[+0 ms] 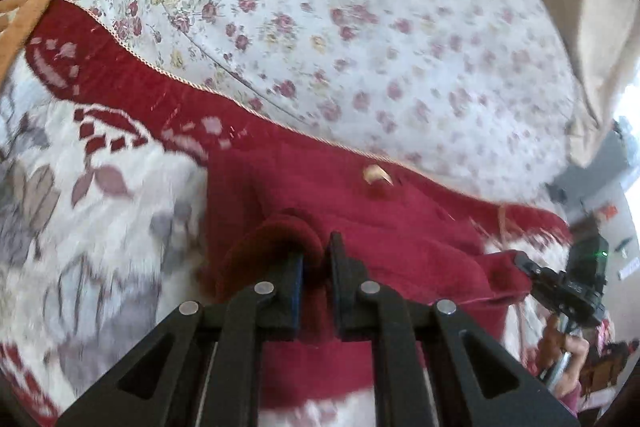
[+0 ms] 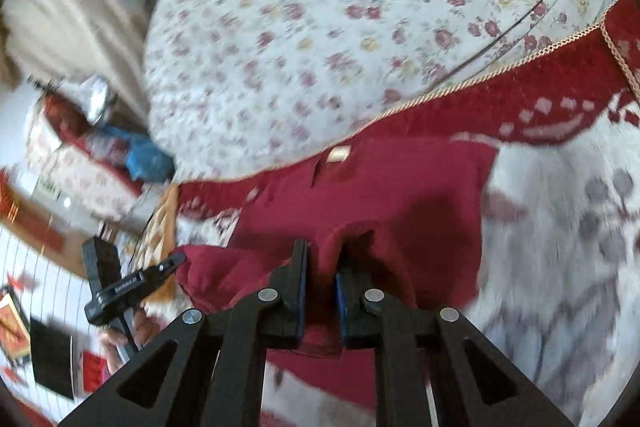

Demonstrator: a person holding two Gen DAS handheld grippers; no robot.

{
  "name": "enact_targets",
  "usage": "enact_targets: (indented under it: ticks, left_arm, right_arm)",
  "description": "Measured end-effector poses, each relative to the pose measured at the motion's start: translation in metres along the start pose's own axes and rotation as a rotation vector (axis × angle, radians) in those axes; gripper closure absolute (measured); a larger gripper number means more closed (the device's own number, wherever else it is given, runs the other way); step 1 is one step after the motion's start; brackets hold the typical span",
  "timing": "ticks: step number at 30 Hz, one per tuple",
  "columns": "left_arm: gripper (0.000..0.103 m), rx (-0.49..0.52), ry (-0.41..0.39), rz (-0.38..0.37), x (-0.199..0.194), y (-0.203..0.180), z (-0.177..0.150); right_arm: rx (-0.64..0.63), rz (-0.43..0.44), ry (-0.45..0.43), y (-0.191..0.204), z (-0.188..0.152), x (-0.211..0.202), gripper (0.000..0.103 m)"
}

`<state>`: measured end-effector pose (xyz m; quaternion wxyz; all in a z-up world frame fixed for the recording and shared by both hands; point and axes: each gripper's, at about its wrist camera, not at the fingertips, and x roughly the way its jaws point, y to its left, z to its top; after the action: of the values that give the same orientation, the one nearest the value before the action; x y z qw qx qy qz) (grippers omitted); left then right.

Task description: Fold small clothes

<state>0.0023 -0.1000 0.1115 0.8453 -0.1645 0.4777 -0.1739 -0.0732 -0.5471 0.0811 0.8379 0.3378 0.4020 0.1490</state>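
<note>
A dark red garment of soft, slightly fuzzy knit lies rumpled on a plush blanket patterned in white, grey and deep red, whose far edge is trimmed with a thin twisted cord. Beyond that edge spreads a smooth, thin cotton sheet printed with small pink and yellow roses. A small pale label shows near the garment's far edge, by a short slit at the neck.

The left gripper, black with blue pads, has its fingers drawn close together, pinching a rolled, rounded hump of the red cloth that bulges up to the left of the tips. In the right wrist view, the right gripper likewise nips a gathered fold of the same garment between its nearly closed fingers, the fabric puckering into soft creases around the tips.

Each view shows the other gripper at its outer edge, an angular black tool held by a hand, gripping the garment's near corner. The surroundings are streaked with motion blur; a beige curtain hangs in folds at the far left of the right view.
</note>
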Motion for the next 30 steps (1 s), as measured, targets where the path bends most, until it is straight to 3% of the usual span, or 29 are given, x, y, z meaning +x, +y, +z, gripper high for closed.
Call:
enact_targets:
  ticks: [2,3,4,5,6,8,9,13,17,19,21,23,25,30]
  left_arm:
    - [0.088,-0.032,0.004,-0.011,0.023,0.012,0.013]
    - [0.084,-0.065,0.018,-0.025,0.033,0.020,0.017]
    - [0.080,-0.106,0.041,-0.031,0.043,0.031,0.020]
    - [0.067,-0.136,0.065,-0.034,0.049,0.039,0.023]
    - [0.047,-0.157,0.067,-0.036,0.051,0.044,0.025]
    - [0.023,-0.158,-0.011,-0.007,0.037,0.046,0.027]
    - [0.017,-0.149,-0.052,0.002,0.030,0.045,0.027]
    - [0.016,-0.115,-0.059,0.002,0.029,0.038,0.029]
    - [0.016,-0.098,0.053,0.063,0.067,0.036,0.021]
    - [0.016,-0.086,0.088,0.099,0.074,0.040,0.016]
    - [0.016,-0.069,0.079,0.114,0.065,0.043,0.011]
    - [0.016,-0.039,0.051,0.088,0.045,0.044,0.008]
    - [0.016,0.004,0.024,0.061,0.022,0.047,0.001]
    - [0.016,0.086,0.062,-0.021,-0.008,0.052,-0.031]
  right_arm:
    - [0.061,-0.015,-0.010,-0.018,0.018,0.022,0.089]
    - [0.071,-0.046,-0.011,-0.024,0.024,0.028,0.073]
    - [0.088,-0.099,-0.015,-0.029,0.031,0.032,0.048]
    - [0.094,-0.111,-0.027,-0.031,0.034,0.029,0.044]
    - [0.085,-0.104,-0.052,-0.031,0.036,0.021,0.044]
    - [0.011,-0.100,-0.092,-0.019,0.032,0.002,0.044]
    - [-0.041,-0.112,-0.083,-0.009,0.025,-0.003,0.044]
    - [-0.193,-0.135,0.029,0.018,0.007,0.023,0.044]
    - [-0.228,-0.347,0.058,0.006,0.023,0.090,0.045]
    - [-0.180,-0.429,0.056,-0.017,0.039,0.111,0.055]
    - [-0.106,-0.391,0.035,-0.025,0.045,0.101,0.057]
    - [-0.108,-0.342,-0.004,-0.020,0.042,0.078,0.051]
    - [-0.154,-0.366,-0.043,-0.010,0.033,0.055,0.035]
    - [-0.215,-0.398,0.007,0.000,0.008,0.043,0.035]
